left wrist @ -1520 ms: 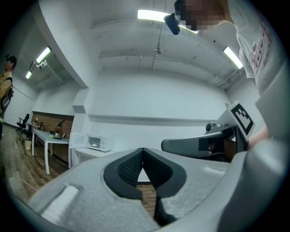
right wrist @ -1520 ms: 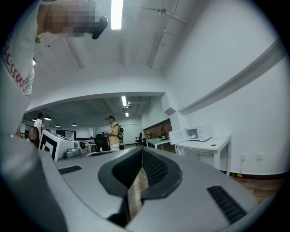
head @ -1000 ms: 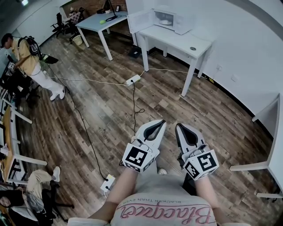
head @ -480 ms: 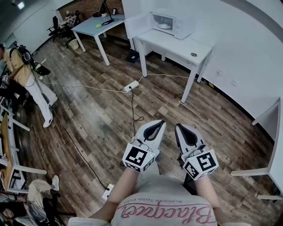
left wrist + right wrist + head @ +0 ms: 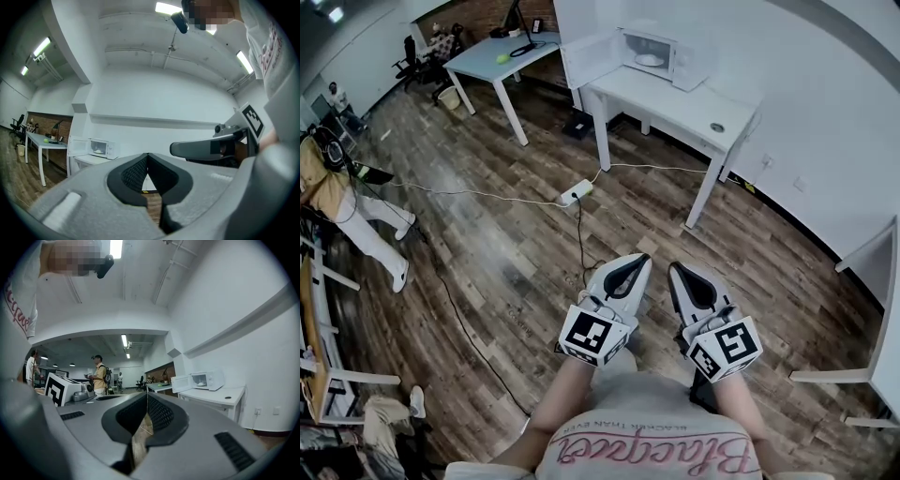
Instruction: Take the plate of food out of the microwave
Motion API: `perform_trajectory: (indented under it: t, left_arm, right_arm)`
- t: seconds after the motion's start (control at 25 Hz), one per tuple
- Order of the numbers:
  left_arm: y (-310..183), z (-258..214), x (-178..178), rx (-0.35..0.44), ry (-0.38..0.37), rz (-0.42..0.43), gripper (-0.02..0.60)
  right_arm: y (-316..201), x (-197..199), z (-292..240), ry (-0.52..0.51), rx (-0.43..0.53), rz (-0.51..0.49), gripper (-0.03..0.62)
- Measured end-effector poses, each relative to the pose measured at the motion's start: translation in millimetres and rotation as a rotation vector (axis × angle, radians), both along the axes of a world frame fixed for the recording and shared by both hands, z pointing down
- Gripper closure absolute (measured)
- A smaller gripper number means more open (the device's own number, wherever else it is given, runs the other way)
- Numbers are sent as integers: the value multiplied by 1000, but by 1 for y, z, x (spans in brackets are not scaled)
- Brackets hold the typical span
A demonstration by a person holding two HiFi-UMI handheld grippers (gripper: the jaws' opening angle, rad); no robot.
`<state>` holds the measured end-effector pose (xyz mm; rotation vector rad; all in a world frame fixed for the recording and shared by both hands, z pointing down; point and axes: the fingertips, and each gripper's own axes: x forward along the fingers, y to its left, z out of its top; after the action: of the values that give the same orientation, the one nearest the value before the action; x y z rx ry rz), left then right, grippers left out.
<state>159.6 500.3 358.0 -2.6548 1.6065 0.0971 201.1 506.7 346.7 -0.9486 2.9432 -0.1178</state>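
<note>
Wood floor (image 5: pixel 516 253): a wide stretch of it lies between the tongs and the goal.

White tabletop (image 5: pixel 675 98): far ahead of both tongs, against the wall.

Microwave (image 5: pixel 684 58): on the far end of that tabletop, well apart from the tongs. Its door (image 5: pixel 586 54) hangs open to the left, and the cavity is lit.

Power strip (image 5: pixel 576 194) with its cable: on the floor ahead and to the left of the left tongs, between them and the tabletop legs.

Left tongs (image 5: pixel 644 257): clenched, nothing between the jaws, pointing level toward the microwave.

Right tongs (image 5: pixel 673 268): just beside the left, likewise clenched and empty.

Plate of food (image 5: pixel 650 60): inside the cavity, pale. The contents are too small to tell.

Judgement: the step in hand is the approach, and the task has barely begun. To do it well:
- Walk a line to the right of the cable.
- Stop square to the open cavity.
- Release both tongs before reaching in, keeping clear of the door.
- Take the plate rim from opposite sides.
- Draw it out level so that nothing slides off.
</note>
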Motion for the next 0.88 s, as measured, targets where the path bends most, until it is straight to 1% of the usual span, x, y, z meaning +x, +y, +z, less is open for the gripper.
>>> perform_trajectory:
  t: [0.2,0.48,0.64,0.88]
  left_arm:
    - [-30,-5,-23,3,8,7,577]
    - [-66,-8,-51,6,19,50,577]
    - [-82,-7,-64,3,24,70,577]
    - [-100,-5,-83,2,24,99,577]
  right_arm:
    - [-27,-20,0,8,-10,13,580]
    - [-59,-49,-1,22,-7,39,580]
    - [-74,-63,0,28,-5,58,580]
    - [-92,-79,-2,8,-1,95,580]
